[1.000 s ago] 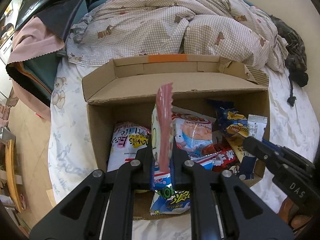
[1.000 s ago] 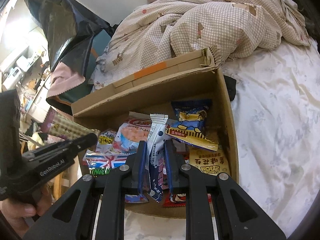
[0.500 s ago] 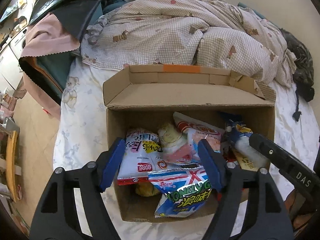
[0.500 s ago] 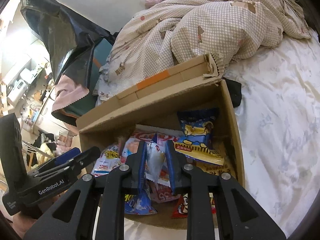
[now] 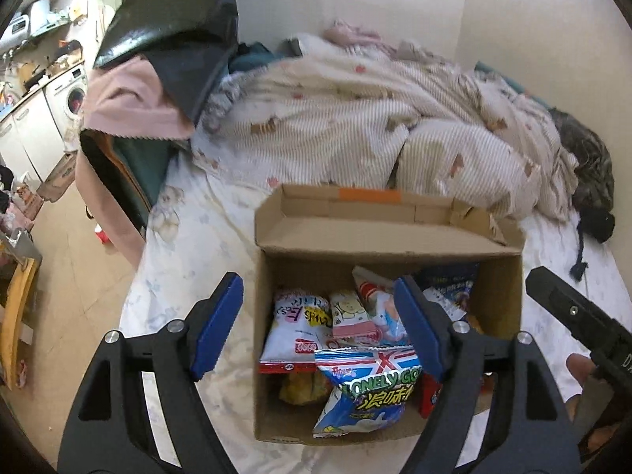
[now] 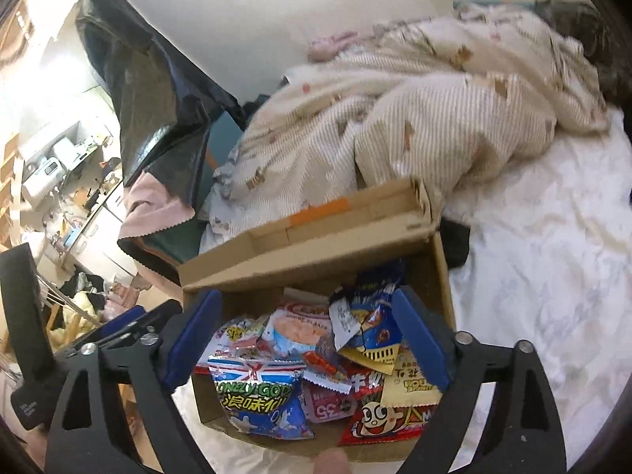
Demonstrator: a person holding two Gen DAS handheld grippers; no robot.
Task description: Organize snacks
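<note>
- The cardboard box [image 5: 389, 254] sits on the white bed sheet [image 5: 189, 260], lower middle of the left wrist view, flaps open, full of snack packets.
- left gripper [image 5: 318, 326] hangs above the box's left half. Its jaws are spread wide and opening, nothing pinched between the blue pads [image 5: 215, 322]. The packets you see in the gap are just lying down in the box.
- right gripper [image 6: 306, 337] is same deal, lower middle of the right wrist view: jaws spreading really wide, nothing gripped, snacks visible below.
- The blue-and-white "Lonely God" bag [image 6: 258, 399] lies at the near edge of the box, tilted over the others. Behind it there's a white and pink packet [image 5: 296, 326], and over on the right side a red packet with a cartoon face [image 6: 385, 418] and a yellow one [image 6: 410, 379].
- Rumpled checked duvet [image 5: 375, 126] piled behind the box, upper half of the frame.
- Black plastic bag [image 6: 146, 79] hanging upper left, washing machine [image 5: 73, 98] at the far left edge.
</note>
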